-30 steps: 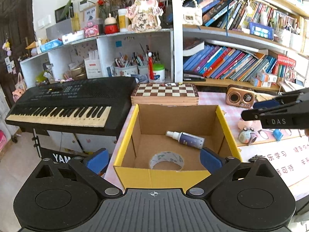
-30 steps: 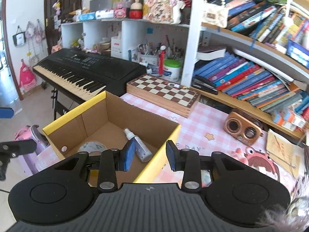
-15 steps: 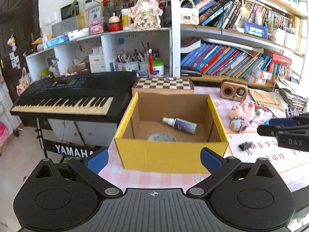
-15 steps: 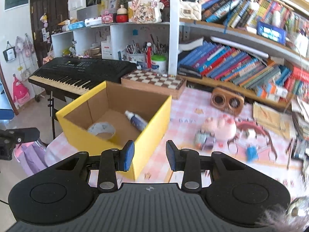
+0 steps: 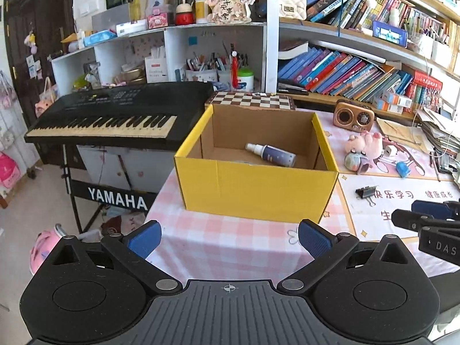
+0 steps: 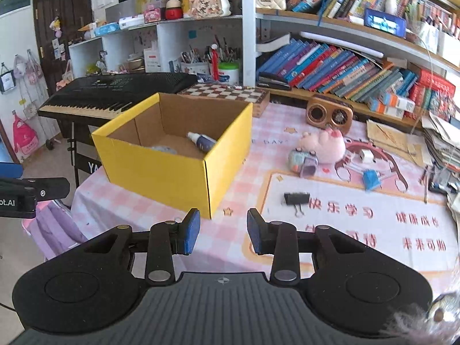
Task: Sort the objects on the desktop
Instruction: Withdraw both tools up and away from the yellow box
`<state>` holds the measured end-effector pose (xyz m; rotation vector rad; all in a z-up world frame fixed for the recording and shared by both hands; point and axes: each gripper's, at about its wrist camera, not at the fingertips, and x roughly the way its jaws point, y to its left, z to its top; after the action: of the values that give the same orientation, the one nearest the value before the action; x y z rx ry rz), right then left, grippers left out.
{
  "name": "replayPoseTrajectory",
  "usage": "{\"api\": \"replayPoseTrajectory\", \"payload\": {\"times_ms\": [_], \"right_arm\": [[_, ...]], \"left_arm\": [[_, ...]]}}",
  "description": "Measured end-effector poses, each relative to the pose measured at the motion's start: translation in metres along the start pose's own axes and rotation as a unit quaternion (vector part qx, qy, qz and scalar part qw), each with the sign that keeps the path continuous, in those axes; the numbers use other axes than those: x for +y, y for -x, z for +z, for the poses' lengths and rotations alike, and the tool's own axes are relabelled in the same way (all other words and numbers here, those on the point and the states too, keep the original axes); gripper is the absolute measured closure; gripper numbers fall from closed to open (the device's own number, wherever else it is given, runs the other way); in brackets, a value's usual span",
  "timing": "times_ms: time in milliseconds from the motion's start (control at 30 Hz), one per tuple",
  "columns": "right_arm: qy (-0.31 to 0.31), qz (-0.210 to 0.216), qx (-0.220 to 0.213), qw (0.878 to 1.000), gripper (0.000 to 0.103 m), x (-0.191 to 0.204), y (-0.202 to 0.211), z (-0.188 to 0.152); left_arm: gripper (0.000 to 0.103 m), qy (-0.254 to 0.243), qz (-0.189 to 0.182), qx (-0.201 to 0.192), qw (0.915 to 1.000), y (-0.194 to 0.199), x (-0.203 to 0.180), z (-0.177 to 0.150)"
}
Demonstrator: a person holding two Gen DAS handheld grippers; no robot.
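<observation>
The left gripper [image 5: 228, 234], wide open and empty, and the right gripper [image 6: 222, 231], narrowly parted and empty, hover near the yellow box [image 5: 256, 189].

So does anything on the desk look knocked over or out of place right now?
Yes. The pink plush pig lies on its side on the checked tablecloth, and the black binder clip lies loose on the desk mat. The spray bottle lies flat inside the yellow box.
</observation>
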<state>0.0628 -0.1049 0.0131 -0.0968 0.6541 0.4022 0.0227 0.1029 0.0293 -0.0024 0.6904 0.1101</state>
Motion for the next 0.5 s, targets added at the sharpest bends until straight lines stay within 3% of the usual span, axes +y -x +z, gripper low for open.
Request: {"api": "replayPoseTrajectory", "payload": {"times_ms": [500], "right_arm": [[-0.036, -0.052, 0.016, 0.998, 0.067, -0.012, 0.019, -0.052]], "left_arm": [[0.001, -0.003, -0.016, 0.012, 0.9998, 0.008, -0.027, -0.031]]}}
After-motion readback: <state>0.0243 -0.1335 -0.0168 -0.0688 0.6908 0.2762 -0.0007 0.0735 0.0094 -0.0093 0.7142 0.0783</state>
